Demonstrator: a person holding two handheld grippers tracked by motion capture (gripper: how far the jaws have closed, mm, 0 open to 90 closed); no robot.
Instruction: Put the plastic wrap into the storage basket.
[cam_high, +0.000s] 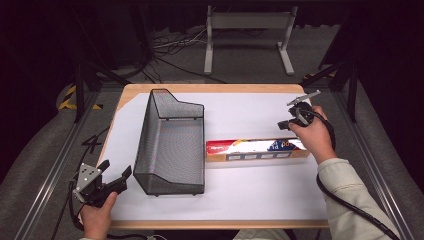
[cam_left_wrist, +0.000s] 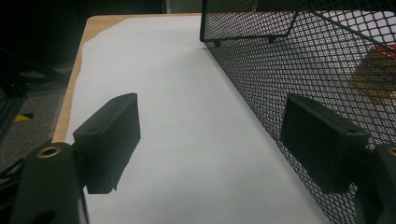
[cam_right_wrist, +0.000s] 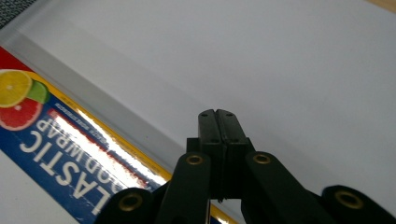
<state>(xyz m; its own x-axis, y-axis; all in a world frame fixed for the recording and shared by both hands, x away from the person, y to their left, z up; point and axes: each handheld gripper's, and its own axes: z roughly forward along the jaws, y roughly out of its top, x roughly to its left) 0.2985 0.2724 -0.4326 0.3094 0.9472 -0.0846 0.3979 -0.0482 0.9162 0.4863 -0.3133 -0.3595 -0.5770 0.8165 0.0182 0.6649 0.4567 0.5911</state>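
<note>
The plastic wrap box (cam_high: 257, 149) lies flat on the white sheet (cam_high: 250, 112) covering the table, long axis running left-right, just beside the right wall of the black mesh basket (cam_high: 172, 145) w/ its left end about touching it. It's a long, slim carton: red at the left end, a glossy pale/yellow stretch in the middle catching glare, dark blue at the right end, and a tan cardboard front face w/ a row of small printed panels. In the right gripper view the box (cam_right_wrist: 60, 140) shows citrus slices (lemon, lime, grapefruit) on red, then white lettering "PLASTIC ... WRAP" on blue w/ a yellow stripe along the edge. The right gripper (cam_high: 291, 120) sits at the box's right end, held in the person's right hand (cam_high: 312, 135); its jaws are pressed fully together w/ nothing between them, tips over the box's far edge (touching or just above, can't tell). The left gripper (cam_high: 115, 177) is at the near-left corner of the table, just beside the basket's front-left corner, in the left hand (cam_high: 97, 215); jaws spread wide, empty, w/ one jaw right against the mesh (cam_left_wrist: 303, 70) in the left gripper view.
</note>
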